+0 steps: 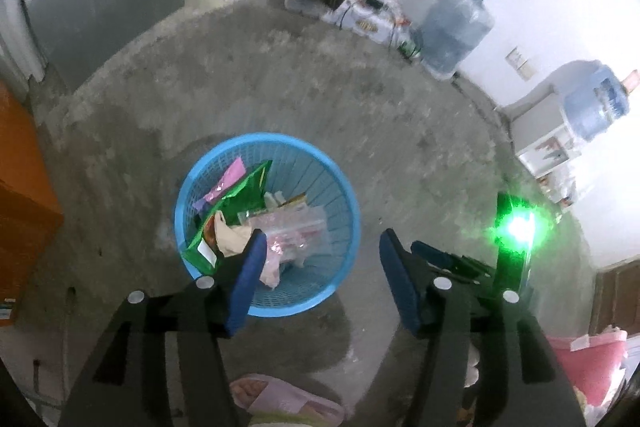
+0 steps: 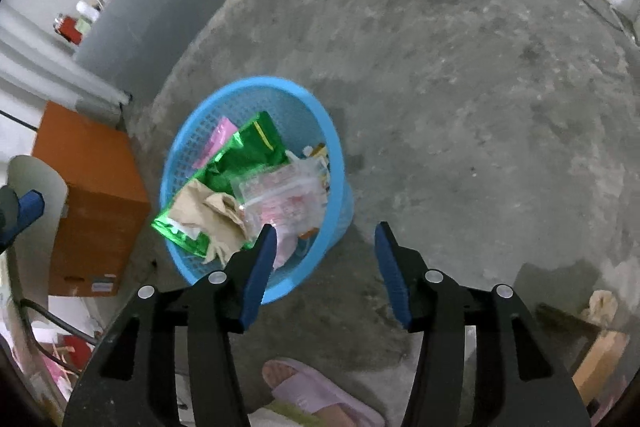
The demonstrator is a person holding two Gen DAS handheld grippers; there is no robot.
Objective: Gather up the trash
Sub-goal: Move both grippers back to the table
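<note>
**Blue basket loaded; both grippers empty above it**

Blue mesh plastic forms the basket [image 1: 320,163], which stands upright on the concrete floor [image 1: 280,67] and serves as the landmark for all positions below.

**Gripper state.** The left gripper [image 1: 322,247] has its fingers [image 1: 248,279] roughly half open, with nothing between them. The right gripper [image 2: 326,243] stands the same way: fingers [image 2: 258,267] parted to about mid-range and holding nothing. No earlier view is available, so only the present state is given.

**Key relation.** Both grippers point steeply down. In each wrist view the basket lies ahead of and to the left of the finger gap, with one finger overlapping its near rim. The left gripper appears more nearly above the basket; the right gripper hangs off its right side.

**Contents.** Inside the basket:
- a green foil wrapper [image 2: 240,163], long axis running from the near-left rim toward the far side, one end sticking out over the rim;
- a crumpled beige paper [image 2: 208,211] lying on the green wrapper;
- a clear plastic bag [image 2: 288,199] with pink print, right of the paper;
- a pink sachet [image 1: 228,179] against the far-left wall.

**Judgement.** No loose trash shows on the floor immediately around the basket. Collection appears near complete.
</note>
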